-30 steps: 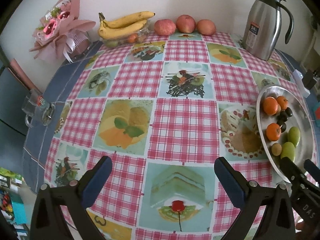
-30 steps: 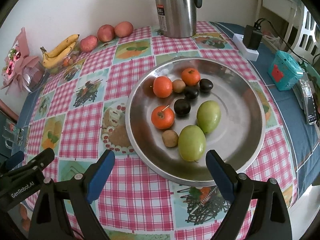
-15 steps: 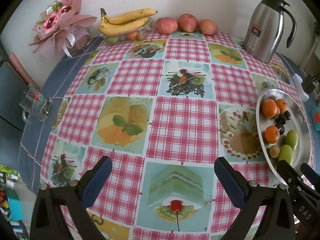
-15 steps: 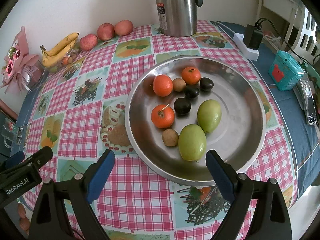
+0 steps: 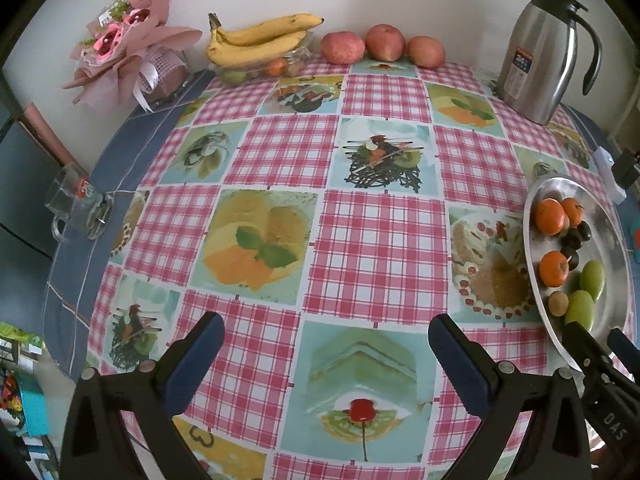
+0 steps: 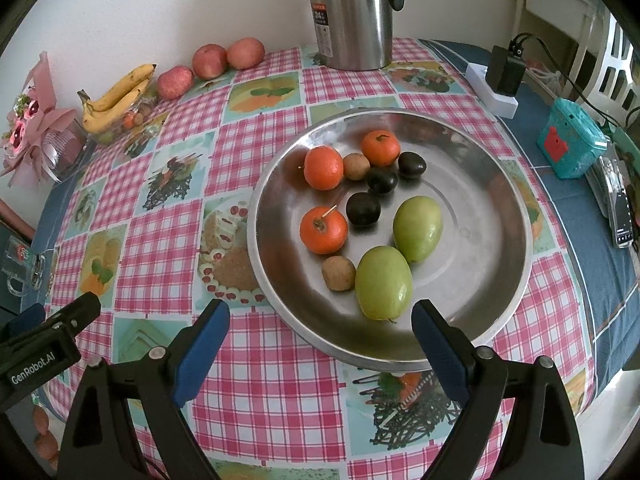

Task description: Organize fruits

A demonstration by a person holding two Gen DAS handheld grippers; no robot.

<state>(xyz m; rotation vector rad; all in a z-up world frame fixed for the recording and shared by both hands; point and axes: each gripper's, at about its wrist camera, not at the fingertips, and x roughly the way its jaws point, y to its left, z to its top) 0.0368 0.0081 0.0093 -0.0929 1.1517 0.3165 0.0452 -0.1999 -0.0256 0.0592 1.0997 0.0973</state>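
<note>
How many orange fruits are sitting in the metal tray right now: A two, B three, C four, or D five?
B: the metal tray holds three orange fruits, beside dark, brown and green ones.

"GenRobot.AI" is printed in white on the left gripper (image 6: pixel 44 340), seen at the left edge of the right wrist view. "DAS" is read on the right gripper (image 5: pixel 600 364). "24" is printed on the steel jug (image 6: pixel 352 12) label.
</note>
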